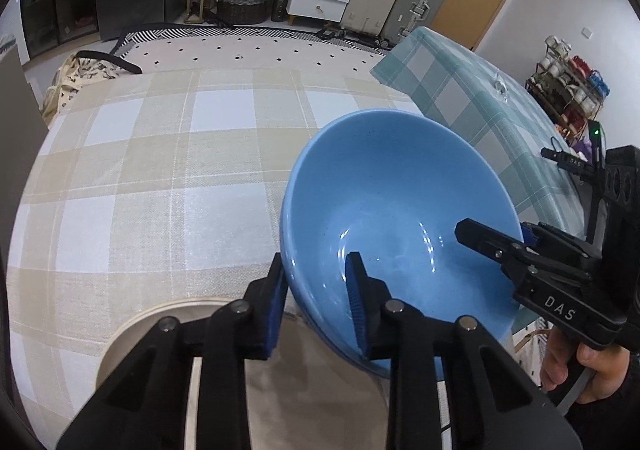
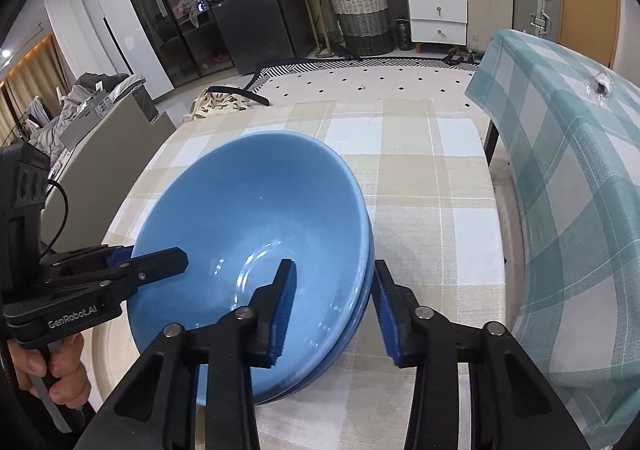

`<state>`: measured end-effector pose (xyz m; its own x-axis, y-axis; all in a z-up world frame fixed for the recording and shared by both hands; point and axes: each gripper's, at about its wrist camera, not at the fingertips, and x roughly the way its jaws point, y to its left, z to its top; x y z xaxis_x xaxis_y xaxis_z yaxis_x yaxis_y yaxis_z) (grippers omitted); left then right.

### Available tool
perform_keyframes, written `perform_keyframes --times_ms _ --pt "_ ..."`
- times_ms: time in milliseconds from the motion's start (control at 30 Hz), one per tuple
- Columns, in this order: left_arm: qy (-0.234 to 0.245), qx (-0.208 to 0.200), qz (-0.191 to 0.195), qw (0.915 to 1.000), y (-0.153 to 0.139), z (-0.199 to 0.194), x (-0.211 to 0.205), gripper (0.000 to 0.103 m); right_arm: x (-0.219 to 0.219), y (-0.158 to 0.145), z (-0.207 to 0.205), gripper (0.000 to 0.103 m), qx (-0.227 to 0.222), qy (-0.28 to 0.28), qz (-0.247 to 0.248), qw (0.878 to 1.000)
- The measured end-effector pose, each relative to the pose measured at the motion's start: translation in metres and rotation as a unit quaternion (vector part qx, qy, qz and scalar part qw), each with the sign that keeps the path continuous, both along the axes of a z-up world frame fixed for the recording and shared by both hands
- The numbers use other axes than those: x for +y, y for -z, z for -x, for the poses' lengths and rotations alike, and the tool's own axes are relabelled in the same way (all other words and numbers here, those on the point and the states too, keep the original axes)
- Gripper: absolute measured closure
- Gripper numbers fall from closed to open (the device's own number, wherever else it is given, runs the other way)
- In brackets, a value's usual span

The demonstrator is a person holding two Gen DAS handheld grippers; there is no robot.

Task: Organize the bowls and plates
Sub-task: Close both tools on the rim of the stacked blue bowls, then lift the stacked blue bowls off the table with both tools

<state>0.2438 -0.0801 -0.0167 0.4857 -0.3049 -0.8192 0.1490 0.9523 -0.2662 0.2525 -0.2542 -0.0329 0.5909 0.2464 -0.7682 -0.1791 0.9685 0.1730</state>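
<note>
A blue bowl [image 1: 396, 217] [image 2: 256, 234] is stacked in a second blue bowl [image 2: 356, 318], tilted over a beige plate [image 1: 168, 322] [image 2: 105, 346] on the checked table. My left gripper [image 1: 316, 306] straddles the bowl's near-left rim, one finger [image 1: 356, 298] inside, one outside, with a gap at the pads. My right gripper [image 2: 334, 310] straddles the right rim of both bowls the same way. Each gripper shows in the other's view, the right [image 1: 516, 246] and the left [image 2: 132, 262].
The table has a beige checked cloth [image 1: 160, 169] [image 2: 432, 217]. A second table with a teal checked cloth [image 1: 500, 121] [image 2: 576, 209] stands close on the right. Drawers, suitcases and a basket stand on the floor behind.
</note>
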Motion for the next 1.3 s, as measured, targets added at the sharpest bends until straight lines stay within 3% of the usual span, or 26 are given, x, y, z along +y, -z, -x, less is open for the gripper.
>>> perform_keyframes --times_ms 633,1300 --pt "0.005 -0.036 -0.013 0.9993 -0.016 0.007 -0.004 0.076 0.000 -0.009 0.010 0.065 -0.022 0.005 0.005 1.000" --pt "-0.001 -0.085 -0.014 0.9963 -0.052 0.036 0.001 0.076 0.008 -0.051 0.046 0.065 -0.082 0.000 0.003 0.997"
